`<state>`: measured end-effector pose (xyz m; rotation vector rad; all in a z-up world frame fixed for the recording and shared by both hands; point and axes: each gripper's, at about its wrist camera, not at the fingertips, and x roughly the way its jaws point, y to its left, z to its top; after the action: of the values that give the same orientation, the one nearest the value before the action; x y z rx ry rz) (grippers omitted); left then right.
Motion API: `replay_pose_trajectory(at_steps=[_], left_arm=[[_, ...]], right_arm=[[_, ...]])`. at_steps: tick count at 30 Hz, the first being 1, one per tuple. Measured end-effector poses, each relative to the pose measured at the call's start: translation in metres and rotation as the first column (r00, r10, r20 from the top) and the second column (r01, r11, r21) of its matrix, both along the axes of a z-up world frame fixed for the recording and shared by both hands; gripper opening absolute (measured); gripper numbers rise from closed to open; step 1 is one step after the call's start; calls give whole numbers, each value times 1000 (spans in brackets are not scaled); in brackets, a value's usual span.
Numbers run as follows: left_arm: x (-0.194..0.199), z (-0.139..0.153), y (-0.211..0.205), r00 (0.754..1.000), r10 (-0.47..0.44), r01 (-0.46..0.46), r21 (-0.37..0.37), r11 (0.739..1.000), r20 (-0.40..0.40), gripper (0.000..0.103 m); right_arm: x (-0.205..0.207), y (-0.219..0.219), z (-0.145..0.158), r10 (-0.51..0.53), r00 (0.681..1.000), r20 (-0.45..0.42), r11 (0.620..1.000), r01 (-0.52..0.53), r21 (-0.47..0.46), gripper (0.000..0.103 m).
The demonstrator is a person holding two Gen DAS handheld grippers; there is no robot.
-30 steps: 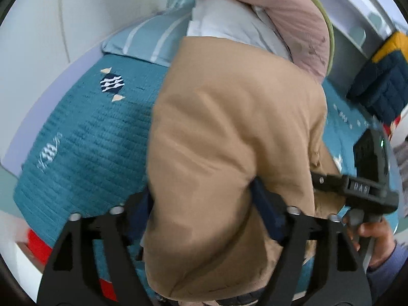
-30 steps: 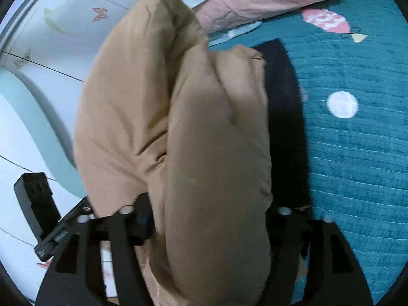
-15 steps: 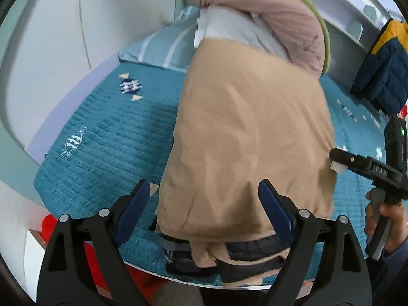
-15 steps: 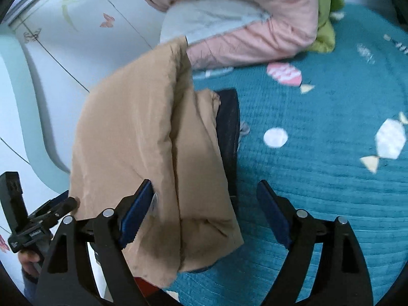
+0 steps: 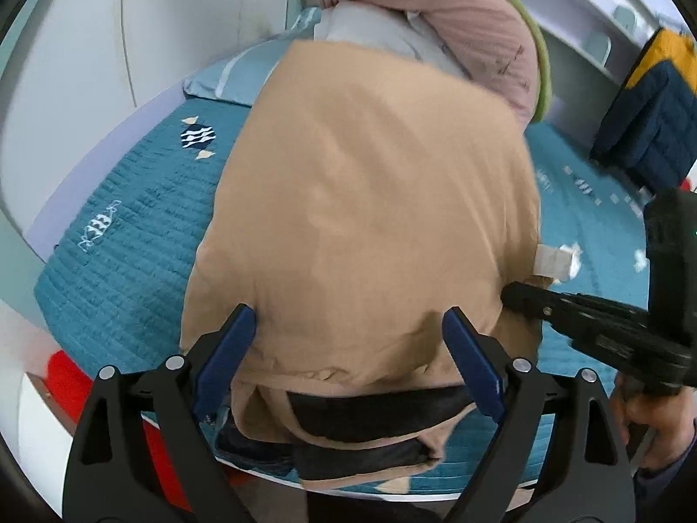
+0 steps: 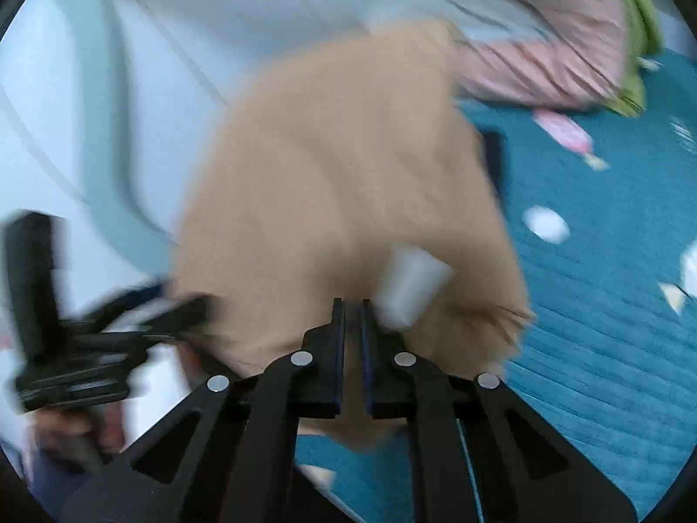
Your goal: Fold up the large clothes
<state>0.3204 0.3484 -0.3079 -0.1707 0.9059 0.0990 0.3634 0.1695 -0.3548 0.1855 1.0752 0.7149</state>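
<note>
A tan padded jacket with a dark lining lies folded on the teal bed cover. My left gripper is open, its blue pads on either side of the jacket's near edge, holding nothing. In the right wrist view the jacket is blurred, with a white tag near the fingers. My right gripper is shut, its pads nearly together with nothing visible between them, just in front of the jacket's edge. It also shows in the left wrist view at the jacket's right side.
A pile of pink, grey and green bedding lies behind the jacket. A striped pillow sits at the bed's head by the white wall. A navy and yellow jacket hangs at right. Something red lies below the bed's edge.
Both grippers let go of the jacket, which now lies flat on the bed. The right gripper then shut and moved in towards the jacket's right side.
</note>
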Motion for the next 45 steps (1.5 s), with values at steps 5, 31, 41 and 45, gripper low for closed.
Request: replay_pose_trajectory(at_steps=[5,31,41,45], left_arm=[[1,-12,5,999,43,-43,-17,999,-12,89],[-168,151,-132,932,172,-219,117,969,319,98],[-236,211,-207,907,102,-185,168,968,408,98],[-257,227,-227,897,72,-170,188,967,436,98]], right_arm=[[12,-8,-14,-42,997,-70,998,45,39,1],[-179,-139,178,-115,905,409,988,147,-47,89],[-270,-180,243,-180,788,589,976,216,9,95],[-296,-194,262,-206,741,639,967,254,17,95]])
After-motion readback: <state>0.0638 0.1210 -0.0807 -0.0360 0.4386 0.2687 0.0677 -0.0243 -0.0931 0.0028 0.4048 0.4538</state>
